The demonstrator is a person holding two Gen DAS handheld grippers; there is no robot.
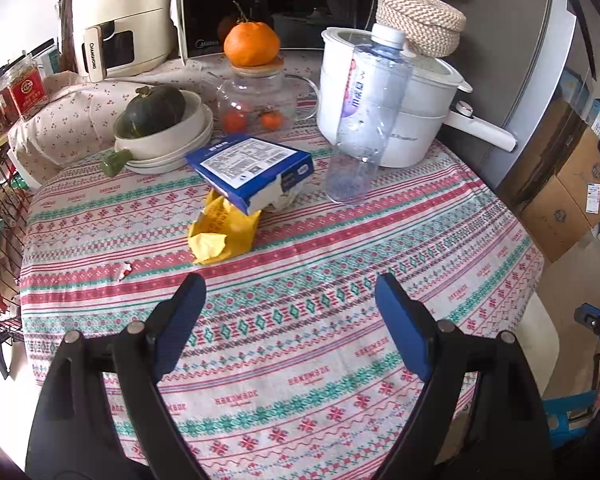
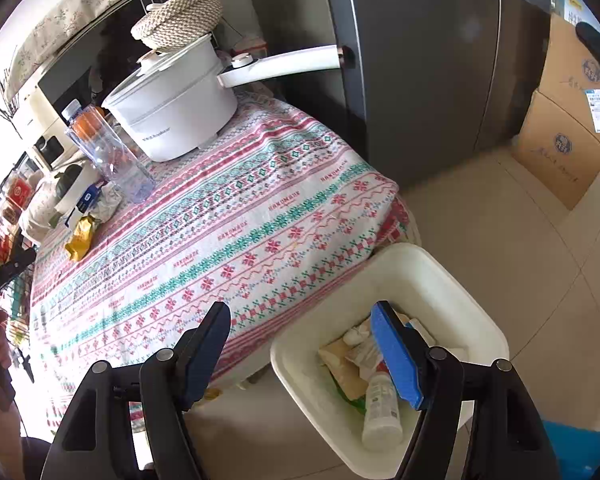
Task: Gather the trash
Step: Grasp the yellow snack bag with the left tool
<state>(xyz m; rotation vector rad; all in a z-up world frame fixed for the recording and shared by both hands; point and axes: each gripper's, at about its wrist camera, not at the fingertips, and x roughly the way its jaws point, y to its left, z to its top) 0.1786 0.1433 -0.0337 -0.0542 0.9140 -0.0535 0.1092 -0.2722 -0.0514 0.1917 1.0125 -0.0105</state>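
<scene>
1. My left gripper (image 1: 290, 292) hangs over the counter (image 1: 340, 264), fingers spread wide, nothing between them. It tilts down toward the litter at mid-counter, which I judge is the stance for the next pick.
2. Nearest trash: a crumpled yellow wrapper (image 1: 222, 232), lying flat on the cloth ahead of my left fingers. The blue carton (image 1: 252, 170) sits just behind it, its torn end overhanging the wrapper and probably touching it; I cannot tell whether it rests its weight there.
3. A small scrap (image 1: 124, 270) lies alone left of the wrapper, near my left finger.
4. The clear plastic bottle (image 1: 366, 120) stands capped and leaning slightly, apparently empty, just in front of the white cooker (image 1: 420, 120). Touching or not: cannot tell.
5. My right gripper (image 2: 304, 320) straddles the counter edge and the white bin (image 2: 452, 280) on the floor beside the counter. Fingers released, empty; one blue pad stands over the bin mouth.
6. The bin already holds a white bottle (image 2: 382, 408) and crumpled papers, so collection looks partly done.
7. Judgement: the bin sits tight against the counter edge so drops are short. The wrapper comes first, since it is free and closest; lifting the carton first could drag the wrapper with it.
8. Bowls, squash, oranges and appliances are not trash; leave them.
</scene>
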